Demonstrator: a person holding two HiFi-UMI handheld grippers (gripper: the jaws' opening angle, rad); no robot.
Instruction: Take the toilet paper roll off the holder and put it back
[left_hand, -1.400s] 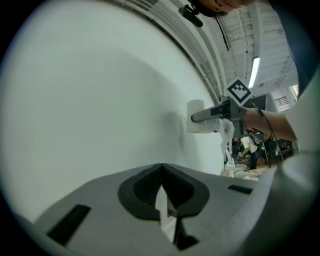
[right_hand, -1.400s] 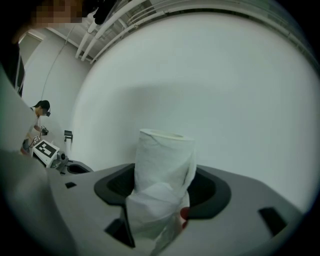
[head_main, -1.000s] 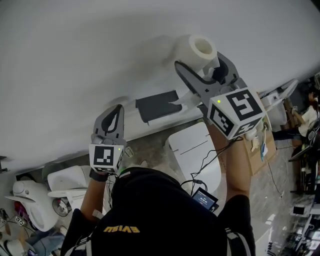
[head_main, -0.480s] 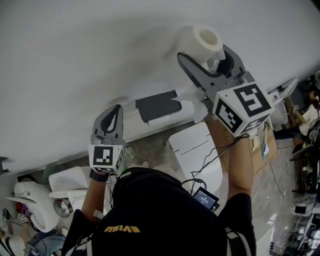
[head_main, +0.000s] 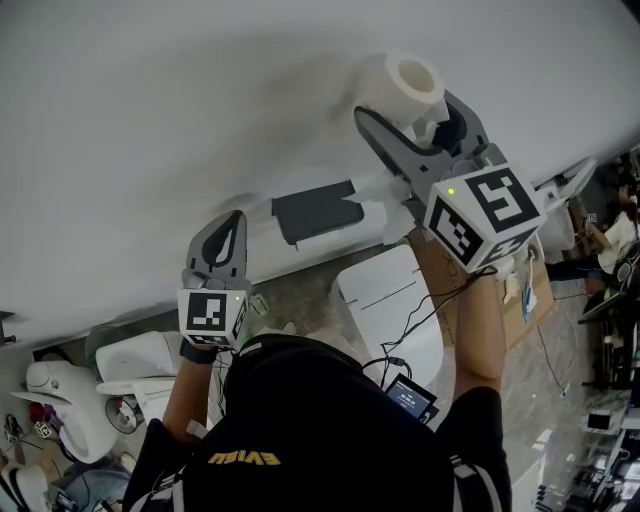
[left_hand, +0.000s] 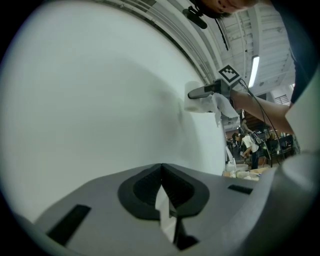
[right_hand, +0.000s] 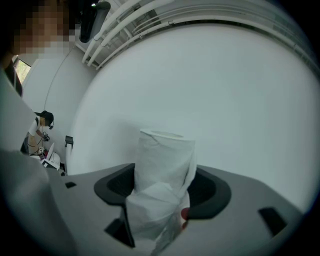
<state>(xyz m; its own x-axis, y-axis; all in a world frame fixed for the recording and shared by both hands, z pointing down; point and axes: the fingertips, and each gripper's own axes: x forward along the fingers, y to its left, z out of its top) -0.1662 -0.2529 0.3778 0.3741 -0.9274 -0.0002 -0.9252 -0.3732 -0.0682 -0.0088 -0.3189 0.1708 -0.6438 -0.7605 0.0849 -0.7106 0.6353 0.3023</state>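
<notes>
A white toilet paper roll (head_main: 405, 82) is off the holder, and my right gripper (head_main: 407, 108) is shut on its sides close to the white wall. In the right gripper view the roll (right_hand: 165, 165) stands upright between the jaws of the right gripper (right_hand: 162, 189), with a loose tail hanging down. The dark grey holder (head_main: 314, 211) sits on the wall, below and left of the roll. My left gripper (head_main: 226, 238) is shut, left of the holder; a thin white sliver shows in its seam. The left gripper view shows the held roll (left_hand: 197, 102) far off.
Below the holder stands a white toilet (head_main: 390, 295). A cardboard box (head_main: 505, 305) is on the floor to its right, and another white toilet (head_main: 135, 365) is at lower left. A cable (head_main: 425, 318) hangs from the right gripper. People and clutter fill the far right.
My right gripper with the roll shifted slightly up and to the right, away from the holder, then held still. The left gripper has not moved.
</notes>
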